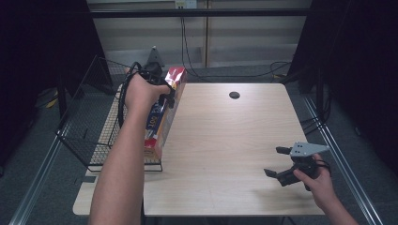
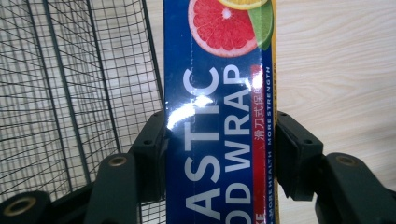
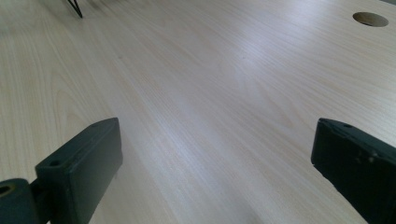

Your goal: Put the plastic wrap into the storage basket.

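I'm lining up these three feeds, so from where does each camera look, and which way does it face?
High view: above the person's side, looking forward and down at the table; both forearms show.
Left gripper view: on the left gripper, along jaws clamping the plastic wrap box, beside the wire basket.
Right gripper view: on the right gripper, low over bare tabletop.
Shared: the table's round hole.

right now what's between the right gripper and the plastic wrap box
Only bare wooden table: in the high view nothing lies between the right gripper and the plastic wrap box.
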